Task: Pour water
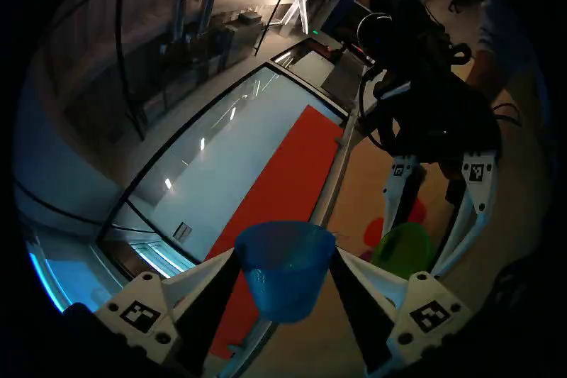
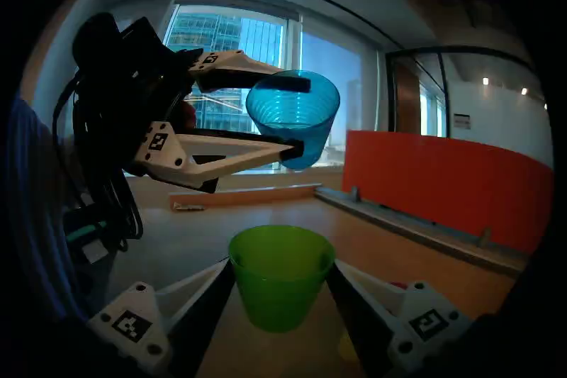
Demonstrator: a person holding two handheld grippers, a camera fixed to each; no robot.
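Left gripper (image 1: 285, 259), clamped on the blue cup (image 1: 283, 279), holds it higher than the green cup (image 2: 281, 275), which the right gripper (image 2: 281, 266) grips upright below, presumably to catch poured water.

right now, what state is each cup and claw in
blue cup, held raised and tipped over, mouth facing the green cup's side
green cup, upright, lower than the blue cup, water inside cannot be told
left claw, shut on the blue cup
right claw, shut on the green cup
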